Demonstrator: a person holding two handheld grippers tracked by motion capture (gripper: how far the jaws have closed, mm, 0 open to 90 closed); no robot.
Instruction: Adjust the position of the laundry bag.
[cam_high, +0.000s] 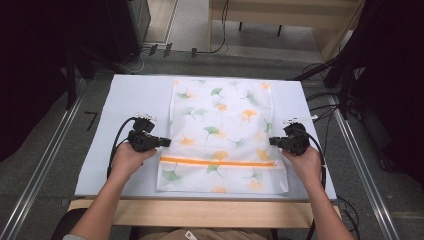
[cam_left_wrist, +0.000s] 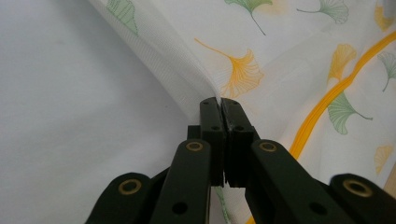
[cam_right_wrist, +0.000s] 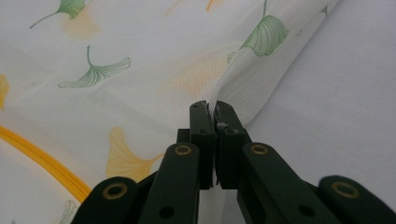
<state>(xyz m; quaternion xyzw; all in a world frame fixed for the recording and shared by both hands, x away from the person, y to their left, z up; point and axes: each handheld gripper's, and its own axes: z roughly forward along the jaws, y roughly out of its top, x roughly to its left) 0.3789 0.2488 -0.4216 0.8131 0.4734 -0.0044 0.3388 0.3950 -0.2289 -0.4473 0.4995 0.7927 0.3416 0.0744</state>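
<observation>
A white mesh bag (cam_high: 222, 135) printed with green and orange ginkgo leaves lies flat on the table, an orange zipper (cam_high: 218, 162) running across it near the front. My left gripper (cam_high: 167, 142) is shut on the bag's left edge (cam_left_wrist: 205, 91), which rises in a pinched fold between the jaws. My right gripper (cam_high: 272, 141) is shut on the bag's right edge (cam_right_wrist: 233, 79), also lifted into a fold. The zipper (cam_left_wrist: 327, 100) shows to the right in the left gripper view, and the zipper (cam_right_wrist: 42, 161) at lower left in the right gripper view.
The bag lies on a pale blue-white mat (cam_high: 125, 100) over a wooden table (cam_high: 200, 212). Bare mat lies left and right of the bag. Metal rails (cam_high: 45, 160) flank the table, and cables (cam_high: 325, 100) run at the right.
</observation>
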